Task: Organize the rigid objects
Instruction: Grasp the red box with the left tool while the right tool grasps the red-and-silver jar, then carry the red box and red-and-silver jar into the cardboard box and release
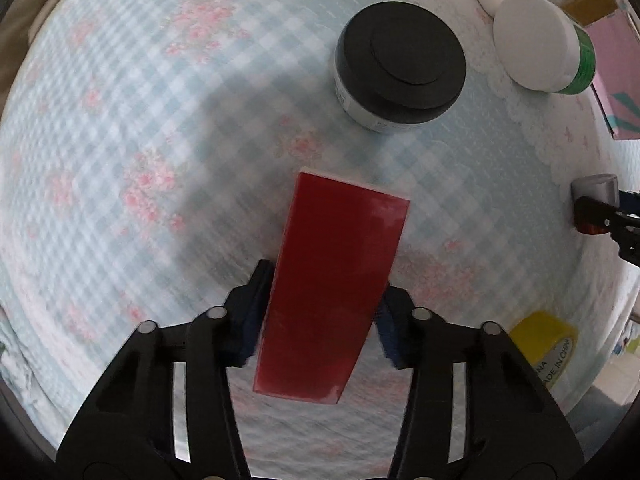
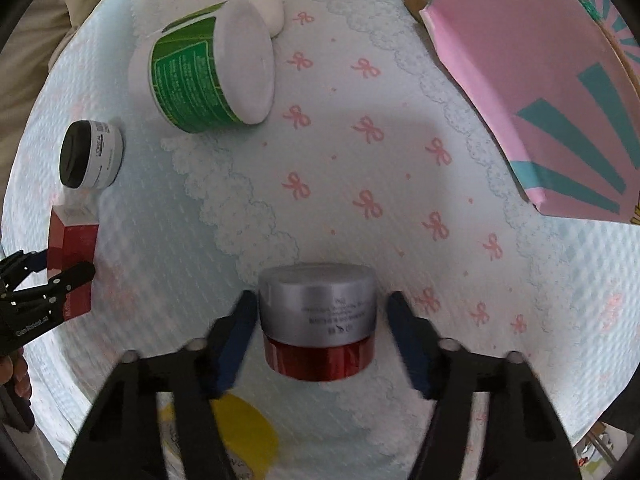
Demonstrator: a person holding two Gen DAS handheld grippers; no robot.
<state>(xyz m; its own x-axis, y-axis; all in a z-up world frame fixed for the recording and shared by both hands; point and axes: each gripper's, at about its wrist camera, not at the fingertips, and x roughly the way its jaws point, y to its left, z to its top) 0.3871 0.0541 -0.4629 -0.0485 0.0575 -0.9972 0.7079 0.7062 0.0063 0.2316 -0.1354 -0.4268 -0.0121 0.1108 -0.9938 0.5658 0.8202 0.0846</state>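
- Left wrist view: red box (image 1: 332, 284) is clamped between left gripper (image 1: 320, 312) fingers, raised over the checked cloth (image 1: 120, 120), near the black-lidded jar (image 1: 400, 76); slip is risked if tilted.
- Right wrist view: silver-lidded red jar (image 2: 318, 324) is seen between the spread, non-touching fingers of right gripper (image 2: 320, 336); the jar could be knocked on closing.

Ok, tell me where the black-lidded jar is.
The black-lidded jar stands on the checked cloth, beyond the red box in the left wrist view, left of the green tub.
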